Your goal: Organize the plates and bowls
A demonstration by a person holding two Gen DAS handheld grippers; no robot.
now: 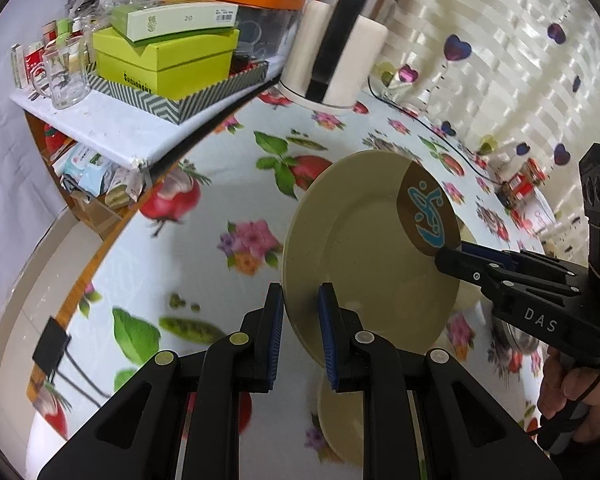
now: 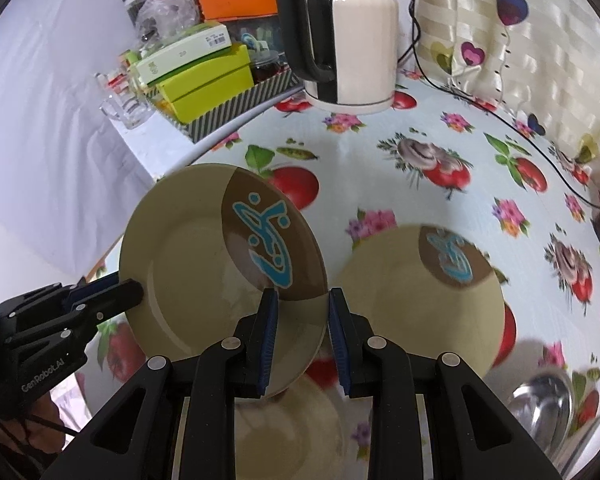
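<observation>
We hold one tan plate (image 1: 364, 248) up in the air with both tools. It is tilted, with its face turned toward us. It has a brown patch with a blue squiggle (image 2: 265, 236) painted on it.

Our left gripper (image 1: 300, 320) has its two fingers spread a little. The plate's rim sits in the gap between the blue pads (image 1: 327, 336). We cannot tell if the pads press on it. From the other camera, this gripper (image 2: 137, 292) comes in from the left side, and its tip touches the plate's left edge.

Our right gripper (image 2: 302, 326) also has its fingers spread a little, with the plate's lower right rim between the blue pads (image 2: 268, 340). We cannot tell if it squeezes. In the left view, this same gripper (image 1: 446, 258) reaches in from the right and meets the plate by the brown patch.

Just past the right gripper's fingers lies a second tan plate (image 2: 420, 296) flat on the flowery tablecloth (image 2: 380, 152). Below our fingers we see a third tan plate (image 2: 291, 432), blurry. A shiny metal bowl (image 2: 540, 408) sits low to the right.

Far ahead stand a white and black kettle (image 2: 348, 40) and a shelf with green boxes (image 1: 163, 60).
</observation>
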